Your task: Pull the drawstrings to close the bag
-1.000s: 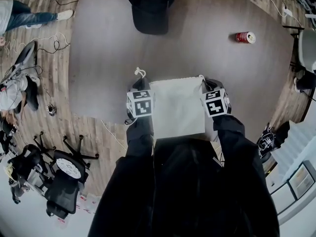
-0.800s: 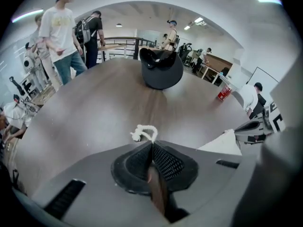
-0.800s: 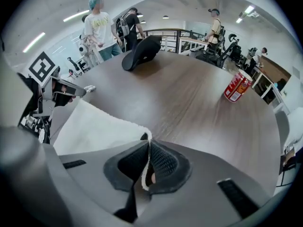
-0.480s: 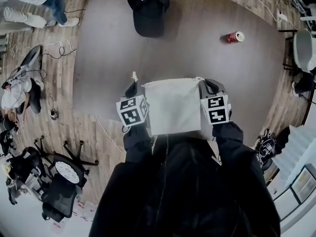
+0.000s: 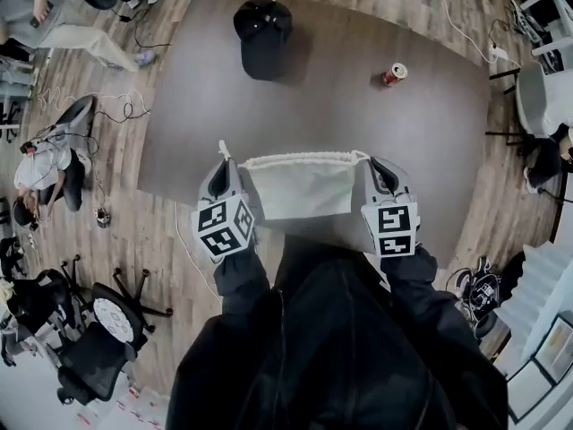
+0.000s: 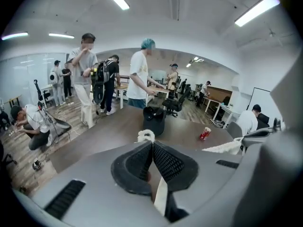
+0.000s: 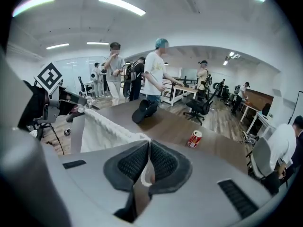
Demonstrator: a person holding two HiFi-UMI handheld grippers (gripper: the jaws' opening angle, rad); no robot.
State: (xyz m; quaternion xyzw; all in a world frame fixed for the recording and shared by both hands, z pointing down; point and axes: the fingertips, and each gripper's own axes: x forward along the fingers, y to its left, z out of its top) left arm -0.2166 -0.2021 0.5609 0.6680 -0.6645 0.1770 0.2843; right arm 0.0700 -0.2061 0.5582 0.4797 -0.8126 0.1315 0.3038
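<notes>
The left tool [image 6: 152,144] and right tool [image 7: 148,144] each clench 1 drawstring [image 6: 146,135]. The bag [image 5: 300,186] hangs between them above the worktop [image 5: 358,106]. Risk: a drawstring slips free, or uneven pull leaves the mouth open.

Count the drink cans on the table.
1: a red can at the far right of the table, right of the black cap. The held bag may hide others.

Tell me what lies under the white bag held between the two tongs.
Around the bag, only bare brown table shows, up to its near edge. The patch directly beneath is covered by the bag itself, so anything lying there cannot be seen.
</notes>
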